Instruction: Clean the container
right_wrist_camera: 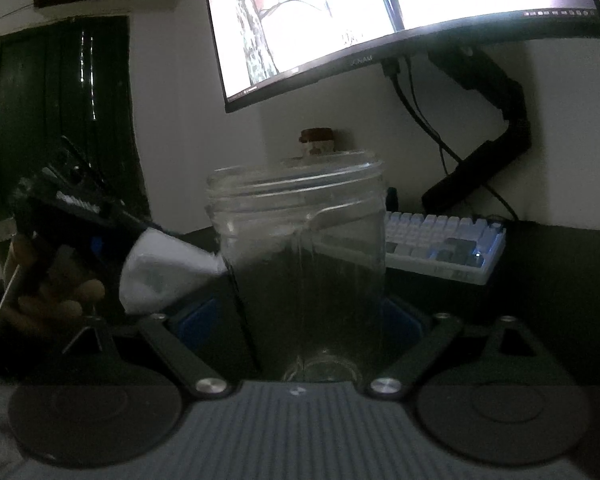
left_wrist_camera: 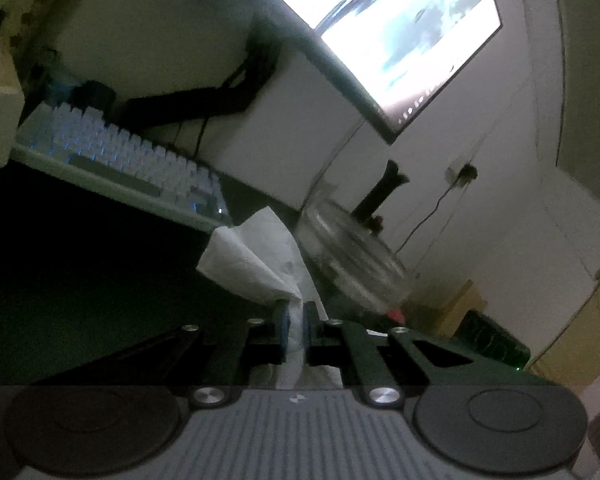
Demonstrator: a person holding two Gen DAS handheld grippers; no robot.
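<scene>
Big lit monitor (right_wrist_camera: 400, 12) dominates the back of the desk, up beyond the right gripper's reach, hanging on a black arm mount (right_wrist_camera: 496, 128) that drops to the dark desk (right_wrist_camera: 556, 280) on the far right. Below the screen, ahead and to the right of the right gripper, lies a pale keyboard (right_wrist_camera: 440, 244) with blue backlight.

Now the main attraction: the clear glass jar (right_wrist_camera: 300, 256), standing upright and open-mouthed, sits right between the fingers of the right gripper (right_wrist_camera: 300, 320). Its jaws are spread wide, blue pads flanking the jar's lower body on both sides. It is dim down there, so I can't say for certain whether the pads actually press the glass or just bracket it; there looks to be a sliver of room on each side. No earlier picture to compare, so that's how it stands.

Over on the left side of that view comes the left gripper (right_wrist_camera: 140, 236), a hand (right_wrist_camera: 48, 296) wrapped around its handle, nose aimed at the jar's side. From its own camera, the left gripper (left_wrist_camera: 296, 320) is pinched tight on a white tissue (left_wrist_camera: 260, 264), which fans up and forward out of the closed jaws. The tissue's free end reaches just beside the jar (left_wrist_camera: 352, 256), which lies ahead and slightly right of the left fingertips, blurred in this view.

Smallest of all, a little brown-capped bottle (right_wrist_camera: 317, 141) peeks up behind the jar's rim.
</scene>
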